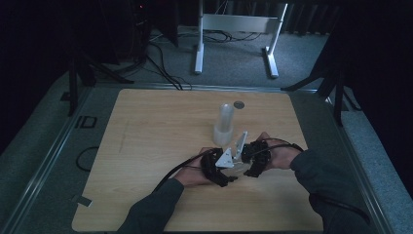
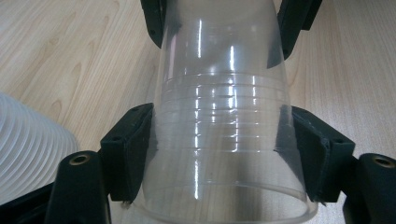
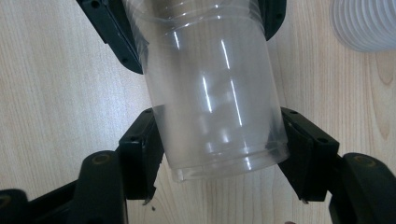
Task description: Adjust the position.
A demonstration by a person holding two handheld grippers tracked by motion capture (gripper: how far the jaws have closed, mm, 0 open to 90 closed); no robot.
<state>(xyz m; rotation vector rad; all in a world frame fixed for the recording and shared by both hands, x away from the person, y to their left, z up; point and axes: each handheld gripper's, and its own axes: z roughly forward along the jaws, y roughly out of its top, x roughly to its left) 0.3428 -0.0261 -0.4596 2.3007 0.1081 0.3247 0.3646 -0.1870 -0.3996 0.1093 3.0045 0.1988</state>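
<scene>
- Lower centre of the high view: the left gripper (image 1: 220,168) clamps one end of a clear plastic cup (image 1: 242,167) lying sideways just above the wooden table (image 1: 146,146).
- In the left gripper view, the pads press the cup (image 2: 224,130) near its ribbed band, the wide rim nearest the camera.
- Right of it, the right gripper (image 1: 253,158) grips the other end; its own view shows the jaws closed on the cup (image 3: 215,93) near the base.
- Upper centre: a stack of cups (image 1: 224,124) stands upright.
- Light, thin, slick, easily crushed: I'd hold at the ribs, gently.
</scene>
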